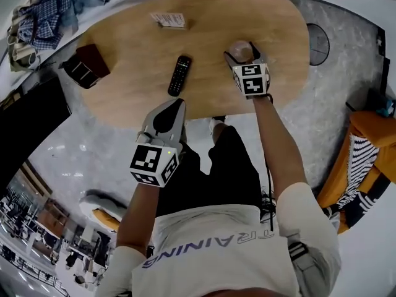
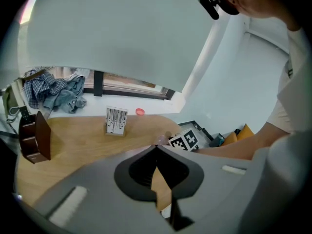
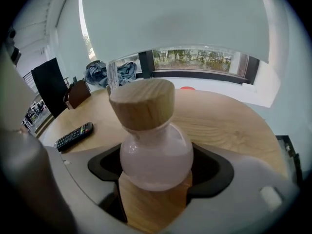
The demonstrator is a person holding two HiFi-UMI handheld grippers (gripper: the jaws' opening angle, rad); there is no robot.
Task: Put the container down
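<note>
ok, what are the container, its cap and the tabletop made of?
container: frosted, pale pink, translucent bulb. It looks like glass but could be plastic.
cap: light wood with a matte finish and visible grain.
tabletop: wood-grain surface with a slight sheen. Whether it is solid wood, veneer or laminate can't be told.

On the worktop [image 1: 136, 85], the remote [image 1: 179, 75] lies left of the container [image 1: 241, 50]. The card stand [image 1: 169, 20] lies behind them, the box [image 1: 86, 65] far left.
</note>
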